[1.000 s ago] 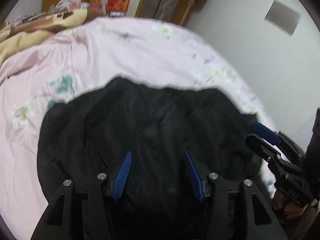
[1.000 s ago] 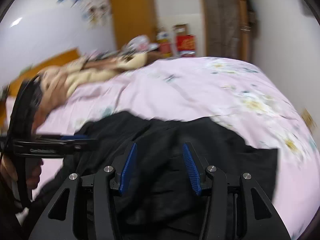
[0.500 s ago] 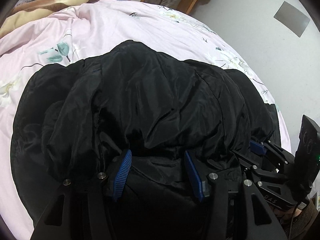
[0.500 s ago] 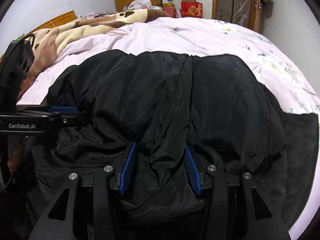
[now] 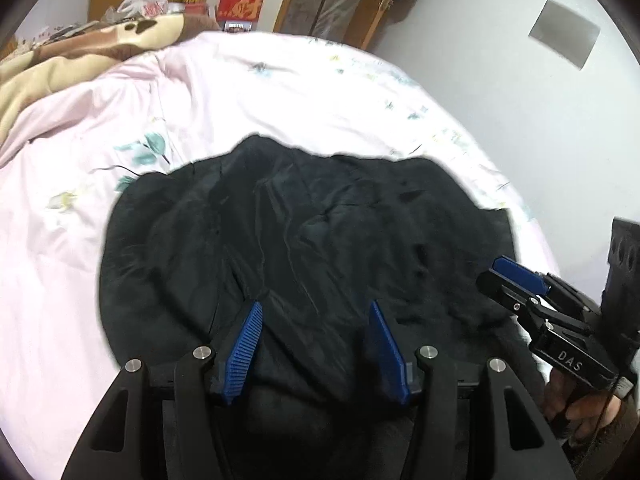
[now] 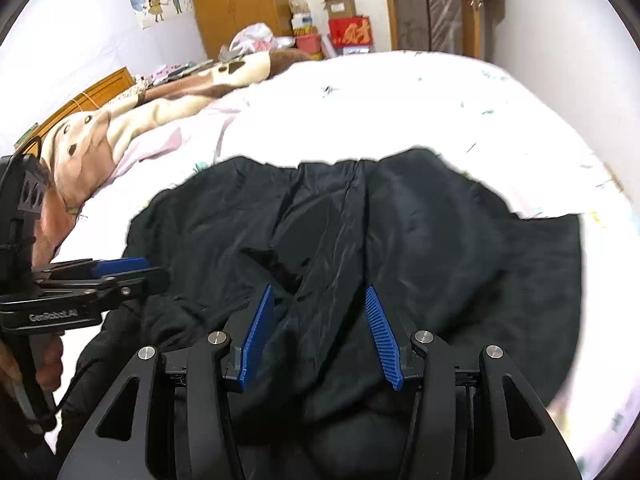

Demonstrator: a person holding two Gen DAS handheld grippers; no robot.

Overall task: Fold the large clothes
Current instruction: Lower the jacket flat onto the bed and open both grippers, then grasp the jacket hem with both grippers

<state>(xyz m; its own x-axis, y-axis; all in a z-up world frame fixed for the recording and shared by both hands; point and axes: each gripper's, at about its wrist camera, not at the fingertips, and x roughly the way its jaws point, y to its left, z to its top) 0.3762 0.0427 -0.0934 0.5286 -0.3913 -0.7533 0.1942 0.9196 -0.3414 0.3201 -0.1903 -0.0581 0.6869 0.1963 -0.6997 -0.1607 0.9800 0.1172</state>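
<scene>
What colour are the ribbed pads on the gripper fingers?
Blue, on black fingers; the right gripper pads show it best in the right wrist view.

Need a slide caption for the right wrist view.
Right claw, open, above a black garment on the pink floral bed sheet; left claw alongside.

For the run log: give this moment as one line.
garment: black shiny jacket bunched on pink floral bedsheet | left gripper: open over jacket | right gripper: open over jacket | fold: unfinished

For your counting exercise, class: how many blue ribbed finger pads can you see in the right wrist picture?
3. Two belong to the right gripper, on either side of the black shiny garment. One shows on the left gripper at the left edge; its second pad may be hidden.
</scene>
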